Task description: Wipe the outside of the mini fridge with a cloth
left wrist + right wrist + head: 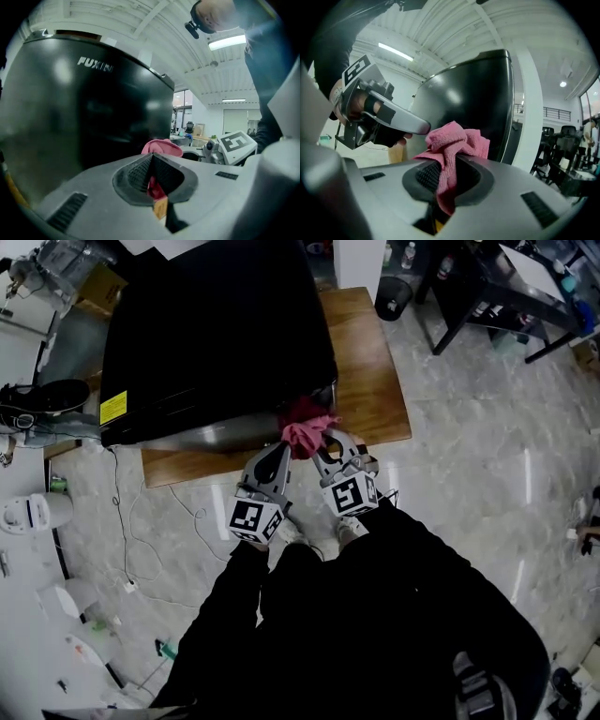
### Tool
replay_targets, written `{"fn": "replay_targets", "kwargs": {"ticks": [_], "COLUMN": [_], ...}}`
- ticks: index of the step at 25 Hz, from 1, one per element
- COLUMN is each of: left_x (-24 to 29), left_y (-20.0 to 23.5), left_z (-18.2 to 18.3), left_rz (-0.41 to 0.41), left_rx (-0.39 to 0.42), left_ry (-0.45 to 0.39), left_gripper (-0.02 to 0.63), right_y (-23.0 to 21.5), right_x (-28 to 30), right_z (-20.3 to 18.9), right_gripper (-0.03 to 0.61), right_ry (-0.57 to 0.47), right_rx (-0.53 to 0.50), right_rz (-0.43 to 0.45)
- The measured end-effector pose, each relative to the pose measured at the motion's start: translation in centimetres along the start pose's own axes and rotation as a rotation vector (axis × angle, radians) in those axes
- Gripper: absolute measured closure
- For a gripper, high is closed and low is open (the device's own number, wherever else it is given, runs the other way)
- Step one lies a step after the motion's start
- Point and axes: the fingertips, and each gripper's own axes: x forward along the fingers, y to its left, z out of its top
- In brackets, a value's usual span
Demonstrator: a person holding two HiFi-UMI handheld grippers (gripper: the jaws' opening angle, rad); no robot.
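The black mini fridge (216,324) stands on a low wooden table (375,390). A pink cloth (305,432) is bunched against the fridge's lower front corner. My left gripper (283,448) is shut on a fold of the cloth from the left, and my right gripper (323,442) is shut on it from the right. In the left gripper view a red-pink strip of cloth (156,188) sits between the jaws, with the fridge (84,108) filling the left. In the right gripper view the cloth (452,147) bulges out of the shut jaws in front of the fridge (473,98).
A thin white cable (131,521) trails over the tiled floor at the left, near a white appliance (33,512). A black bin (394,296) and a dark desk (497,287) stand behind the table at the right. The person's legs are directly below the grippers.
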Motion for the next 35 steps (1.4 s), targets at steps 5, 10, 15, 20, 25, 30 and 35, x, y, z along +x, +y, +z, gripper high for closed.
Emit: {"fn": "replay_targets", "kwargs": {"ticks": [5, 10, 15, 20, 25, 30, 35], "left_x": [2.7, 4.7, 4.5, 3.4, -0.2, -3.0, -2.8], "left_y": [1.9, 3.0, 2.8, 0.9, -3.4, -9.6, -12.4], "left_z": [-6.7, -14.8, -19.4, -18.4, -10.3, -0.8, 5.3], "left_rz": [0.044, 0.052, 0.073, 0.058, -0.009, -0.101, -0.145], "left_rx": [-0.046, -0.141, -0.193, -0.190, -0.104, 0.024, 0.005], "left_ry": [0.092, 0.204, 0.278, 0.260, 0.195, 0.105, -0.016], "left_gripper": [0.609, 0.609, 0.609, 0.609, 0.609, 0.609, 0.609], "right_y": [0.9, 2.9, 4.1, 3.9, 1.8, -1.0, -3.9], "right_x": [2.4, 4.0, 4.9, 3.4, -3.5, -11.2, -16.0], "right_z": [-8.5, -16.0, -20.6, -18.0, -8.9, 0.3, 6.2], "right_gripper": [0.525, 0.523, 0.522, 0.520, 0.520, 0.520, 0.522], "right_ry": [0.132, 0.238, 0.361, 0.272, 0.079, -0.066, -0.135], "right_rx": [0.106, 0.216, 0.286, 0.286, 0.309, 0.359, 0.285], "right_rz": [0.067, 0.117, 0.134, 0.172, 0.164, 0.141, 0.044]}}
